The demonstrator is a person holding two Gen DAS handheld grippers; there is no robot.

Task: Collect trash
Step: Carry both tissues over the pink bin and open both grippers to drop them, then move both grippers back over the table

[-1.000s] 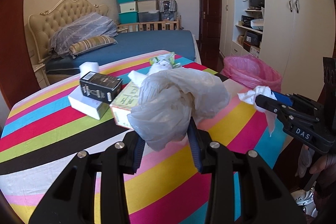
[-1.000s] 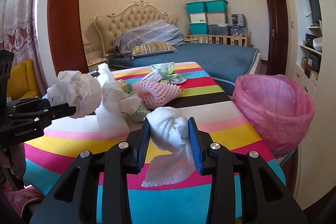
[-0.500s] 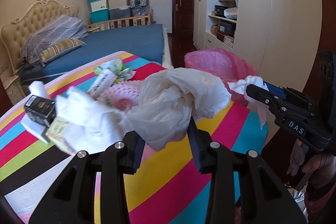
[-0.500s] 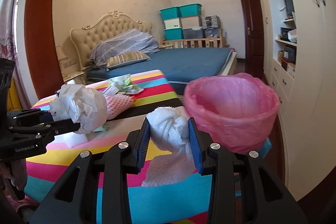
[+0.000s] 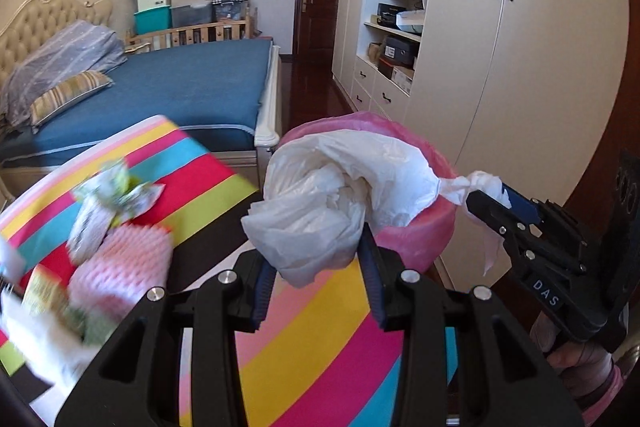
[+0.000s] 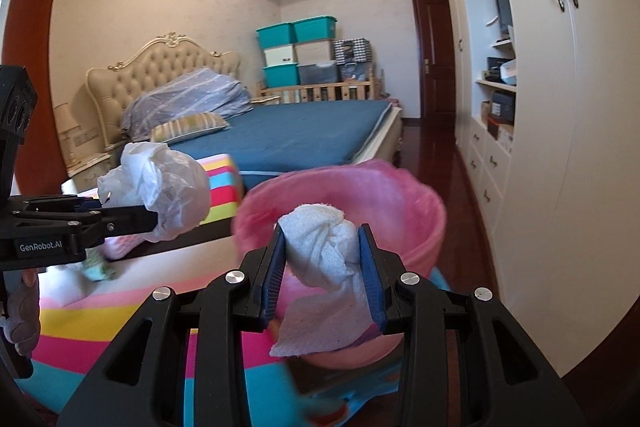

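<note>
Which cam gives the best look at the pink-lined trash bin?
Right wrist. The pink-lined trash bin shows its open mouth and rim there, partly behind the crumpled paper towel in the right gripper. In the left wrist view the crumpled plastic bag hides most of it.

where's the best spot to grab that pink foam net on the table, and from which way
Judging by the left wrist view, take the pink foam net across its rounded middle, from above. It lies flat on the striped table and looks soft, so it should squash between the fingers. The green wrapper lies against its far end, so stay on the near half. Both grippers are full now.
</note>
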